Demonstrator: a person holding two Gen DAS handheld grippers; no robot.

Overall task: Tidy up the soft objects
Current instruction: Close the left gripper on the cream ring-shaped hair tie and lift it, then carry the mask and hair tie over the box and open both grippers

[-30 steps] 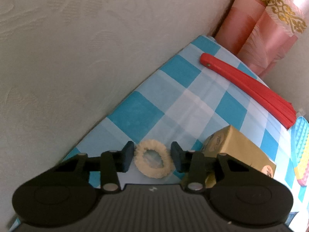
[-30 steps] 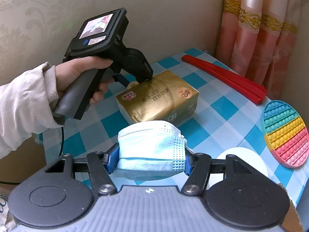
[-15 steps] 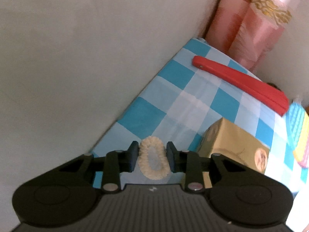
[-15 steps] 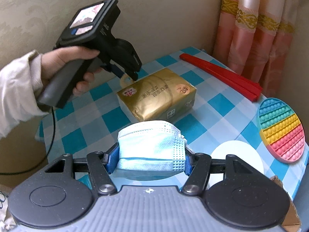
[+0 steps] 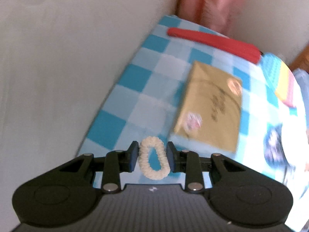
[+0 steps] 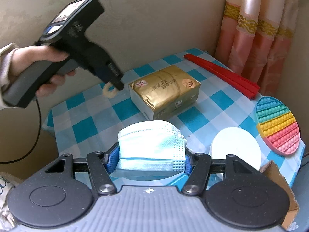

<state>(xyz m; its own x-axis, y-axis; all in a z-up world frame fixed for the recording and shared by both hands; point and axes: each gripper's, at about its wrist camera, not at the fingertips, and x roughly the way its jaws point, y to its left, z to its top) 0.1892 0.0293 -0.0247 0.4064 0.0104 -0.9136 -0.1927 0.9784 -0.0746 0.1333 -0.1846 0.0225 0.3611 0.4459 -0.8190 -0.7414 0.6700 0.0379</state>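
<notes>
A cream fluffy hair tie (image 5: pixel 153 161) is pinched lengthwise in the left gripper (image 5: pixel 152 159); a folded pale-blue face mask (image 6: pixel 151 147) is clamped by the right gripper (image 6: pixel 150 160).

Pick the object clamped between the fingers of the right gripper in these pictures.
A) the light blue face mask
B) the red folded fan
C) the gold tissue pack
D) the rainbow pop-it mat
A: in the right wrist view the face mask sits pinched between the right gripper's blue pads, while the tissue pack lies on the checked tablecloth beyond.
</notes>
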